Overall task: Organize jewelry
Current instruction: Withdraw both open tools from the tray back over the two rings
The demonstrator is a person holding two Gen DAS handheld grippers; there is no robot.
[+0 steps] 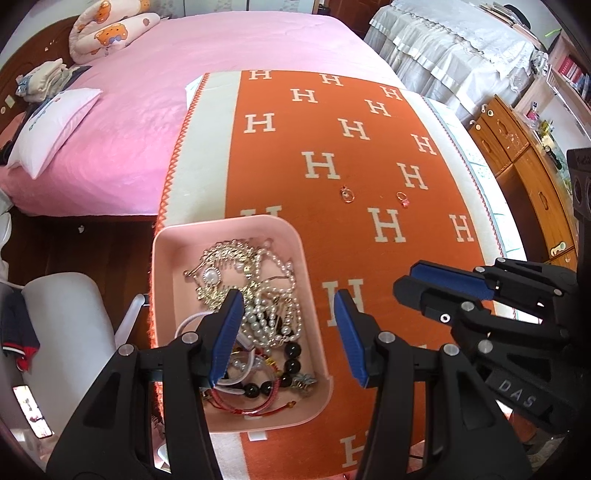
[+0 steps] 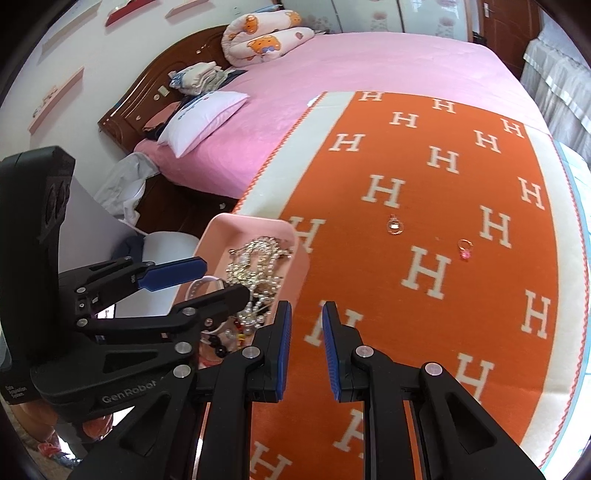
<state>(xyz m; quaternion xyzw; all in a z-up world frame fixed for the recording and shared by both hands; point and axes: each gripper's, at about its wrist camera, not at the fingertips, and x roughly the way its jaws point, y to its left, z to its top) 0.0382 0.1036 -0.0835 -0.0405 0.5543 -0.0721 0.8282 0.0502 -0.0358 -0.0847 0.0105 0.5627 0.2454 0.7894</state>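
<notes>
A pink tray (image 1: 168,266) (image 2: 218,236) full of pearl necklaces, bead bracelets and a gold comb sits at the left edge of an orange cloth with white H letters (image 1: 332,147) (image 2: 461,295). Two items lie loose on the cloth: a gold ring (image 1: 348,194) (image 2: 394,225) and a ring with a pink stone (image 1: 403,199) (image 2: 464,250). My left gripper (image 1: 290,336) (image 2: 218,275) is open and empty, hovering over the tray's right side. My right gripper (image 2: 306,350) (image 1: 413,277) is open a little and empty, above the cloth to the right of the tray.
A pink bed (image 1: 221,55) with a rolled bear-print quilt (image 1: 110,29), a white pillow (image 1: 51,125) and folded clothes lies behind. A white chair (image 1: 70,317) stands at the left. Wooden cabinets (image 1: 524,177) stand at the right.
</notes>
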